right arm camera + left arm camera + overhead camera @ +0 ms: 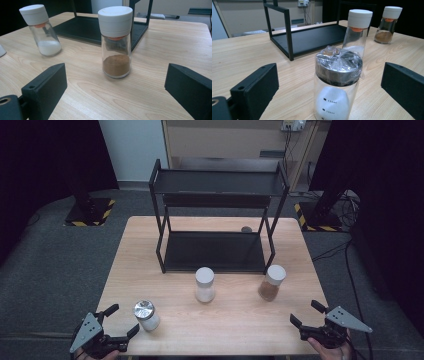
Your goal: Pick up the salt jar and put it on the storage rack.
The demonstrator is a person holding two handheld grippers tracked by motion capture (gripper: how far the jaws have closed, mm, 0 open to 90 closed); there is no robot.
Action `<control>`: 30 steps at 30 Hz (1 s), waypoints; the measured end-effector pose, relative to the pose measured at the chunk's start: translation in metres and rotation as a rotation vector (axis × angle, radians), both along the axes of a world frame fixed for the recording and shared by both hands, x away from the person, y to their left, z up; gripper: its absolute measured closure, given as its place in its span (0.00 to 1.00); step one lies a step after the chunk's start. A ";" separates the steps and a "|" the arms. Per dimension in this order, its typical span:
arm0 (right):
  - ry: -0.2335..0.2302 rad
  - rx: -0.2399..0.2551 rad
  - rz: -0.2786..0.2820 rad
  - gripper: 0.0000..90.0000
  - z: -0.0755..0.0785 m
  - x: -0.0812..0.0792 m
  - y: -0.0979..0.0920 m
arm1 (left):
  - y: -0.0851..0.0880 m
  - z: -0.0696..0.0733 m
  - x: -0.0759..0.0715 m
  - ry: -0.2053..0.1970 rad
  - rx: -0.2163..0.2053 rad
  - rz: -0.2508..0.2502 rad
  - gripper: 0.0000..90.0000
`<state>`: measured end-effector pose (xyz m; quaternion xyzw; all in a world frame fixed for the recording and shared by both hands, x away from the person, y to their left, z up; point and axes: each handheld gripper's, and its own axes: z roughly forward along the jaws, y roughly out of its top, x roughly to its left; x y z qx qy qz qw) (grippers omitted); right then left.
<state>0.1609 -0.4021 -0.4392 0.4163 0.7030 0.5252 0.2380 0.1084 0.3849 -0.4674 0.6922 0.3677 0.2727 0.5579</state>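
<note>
A glass jar with a silver lid under clear film (146,315) holds white powder and stands near the table's front left. My left gripper (124,319) is open just left of it. In the left gripper view the jar (337,85) rises close ahead between the jaw lines, untouched. A white-capped shaker of white powder (204,285) stands mid-table. A white-capped shaker of brown powder (271,283) stands to its right. My right gripper (305,313) is open at the front right, with the brown shaker (116,42) a short way ahead of it.
A black two-tier rack (215,215) stands at the back of the wooden table (150,245), both shelves bare. A small dark round thing (246,229) lies behind its right legs. Stand bases with yellow-black stripes (90,212) sit on the floor beyond the table.
</note>
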 end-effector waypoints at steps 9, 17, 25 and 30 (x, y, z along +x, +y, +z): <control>-0.004 -0.009 0.010 0.05 0.000 0.000 0.001 | 0.001 -0.001 0.000 0.003 -0.001 -0.003 0.00; 0.003 -0.010 0.007 0.05 0.001 0.001 0.002 | 0.003 0.000 -0.001 0.007 -0.014 0.006 0.01; 0.009 -0.006 0.005 0.05 0.000 0.002 0.001 | 0.004 0.005 -0.003 0.020 -0.019 0.032 0.01; 0.012 -0.006 0.004 0.05 0.000 0.002 0.002 | 0.005 0.010 -0.002 0.025 -0.023 0.024 0.01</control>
